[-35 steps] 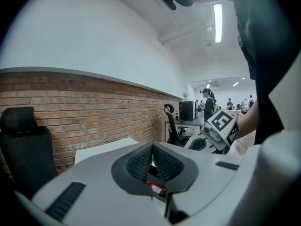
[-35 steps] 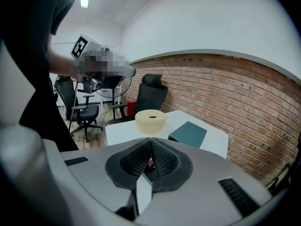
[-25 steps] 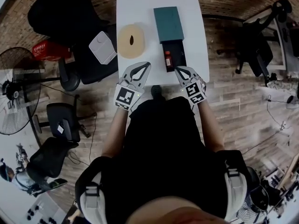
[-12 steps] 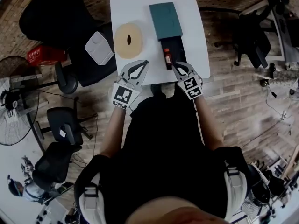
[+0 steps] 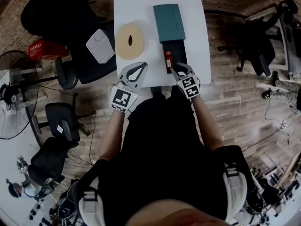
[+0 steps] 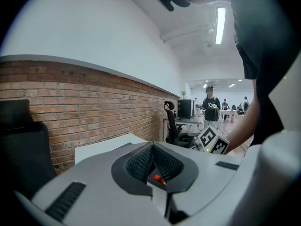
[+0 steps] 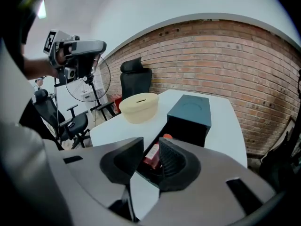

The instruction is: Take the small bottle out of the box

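A white rectangular table stands on a floor of weathered wooden planks, its far edge towards a red brick wall that is topped by plain white plaster. Black wheeled office chairs sit off the table's left edge, and another black chair off its right. A round pedestal fan stands further left. A long fluorescent ceiling tube lights the room.
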`<state>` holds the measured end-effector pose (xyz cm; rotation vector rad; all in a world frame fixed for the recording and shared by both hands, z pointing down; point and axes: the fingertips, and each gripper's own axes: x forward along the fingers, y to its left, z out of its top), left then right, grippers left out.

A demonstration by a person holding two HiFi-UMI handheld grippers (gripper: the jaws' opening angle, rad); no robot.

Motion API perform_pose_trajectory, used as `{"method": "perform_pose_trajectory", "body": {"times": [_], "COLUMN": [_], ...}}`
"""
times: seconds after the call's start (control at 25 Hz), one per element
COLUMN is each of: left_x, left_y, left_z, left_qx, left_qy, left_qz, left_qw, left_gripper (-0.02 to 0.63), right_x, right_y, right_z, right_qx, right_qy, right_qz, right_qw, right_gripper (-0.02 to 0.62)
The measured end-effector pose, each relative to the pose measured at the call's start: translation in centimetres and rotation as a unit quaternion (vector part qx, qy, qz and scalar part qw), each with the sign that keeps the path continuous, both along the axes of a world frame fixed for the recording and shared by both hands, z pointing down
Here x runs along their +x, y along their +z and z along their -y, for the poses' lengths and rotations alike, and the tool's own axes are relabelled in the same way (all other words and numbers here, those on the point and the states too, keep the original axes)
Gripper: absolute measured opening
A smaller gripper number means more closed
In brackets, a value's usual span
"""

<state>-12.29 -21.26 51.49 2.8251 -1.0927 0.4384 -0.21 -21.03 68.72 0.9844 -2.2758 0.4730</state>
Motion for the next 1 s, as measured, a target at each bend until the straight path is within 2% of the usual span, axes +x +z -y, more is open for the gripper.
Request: {"method": "perform_pose_trajectory", "body": {"times": [0.28, 0.64, 1.0], "left_x": [0.0, -0.5, -0.8], "left_y": [0.1, 0.4, 0.5], "left_z": [0.9, 1.0, 0.4], "left_qx": [-0.009, -0.016, -0.017], "left_qy": [-0.017, -0.034, -0.042], "left_qz": [0.005, 0.012, 0.015], "left_qw": [0.9998, 0.9992, 0.9989], "left_gripper": [0.02, 0.02, 0.02], "right_x": [-0.4, 0.1, 0.0], "right_y": [2.9, 7.1, 8.5], "right_z": [1.0, 2.1, 2.4], "right_qx": [-0.041, -0.114, -0.146], "right_qy": [0.007, 0.052, 0.071], "right_qz": [0.003, 0.006, -0.011], "right_qw": [0.999, 0.992, 0.987], "right_gripper": [0.131, 0.17, 0.193]}}
